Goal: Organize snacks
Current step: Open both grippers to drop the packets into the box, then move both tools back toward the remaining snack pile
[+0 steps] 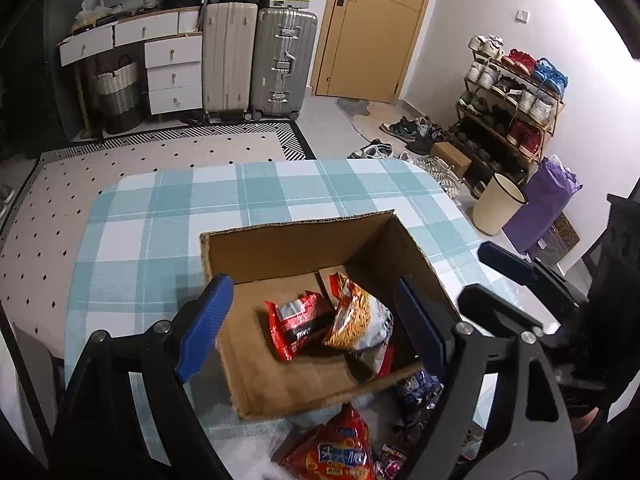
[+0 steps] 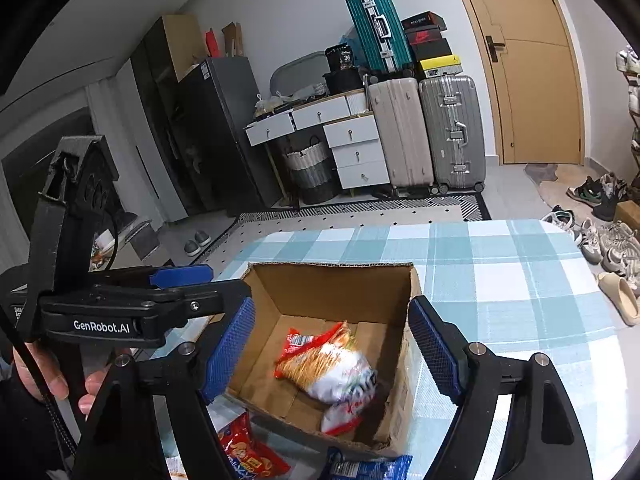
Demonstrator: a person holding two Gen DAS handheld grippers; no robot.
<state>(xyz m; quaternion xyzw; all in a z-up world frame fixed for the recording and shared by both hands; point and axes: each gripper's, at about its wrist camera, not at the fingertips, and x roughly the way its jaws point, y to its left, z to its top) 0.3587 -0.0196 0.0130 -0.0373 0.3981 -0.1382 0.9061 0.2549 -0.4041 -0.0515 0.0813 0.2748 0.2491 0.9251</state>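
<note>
Blue pads up close: left gripper (image 1: 312, 320) and right gripper (image 2: 332, 350) both gape, holding nothing, above the cardboard box (image 1: 300, 240). Noodle packet (image 1: 358, 314) lies inside — light, crinkly, slippery; pinch its sealed edge gently.

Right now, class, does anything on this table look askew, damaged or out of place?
The cardboard box has ragged, torn top edges with no flaps. Inside it, a red packet and a noodle snack bag lie tumbled. More snack packets lie outside the box by its near wall.
</note>
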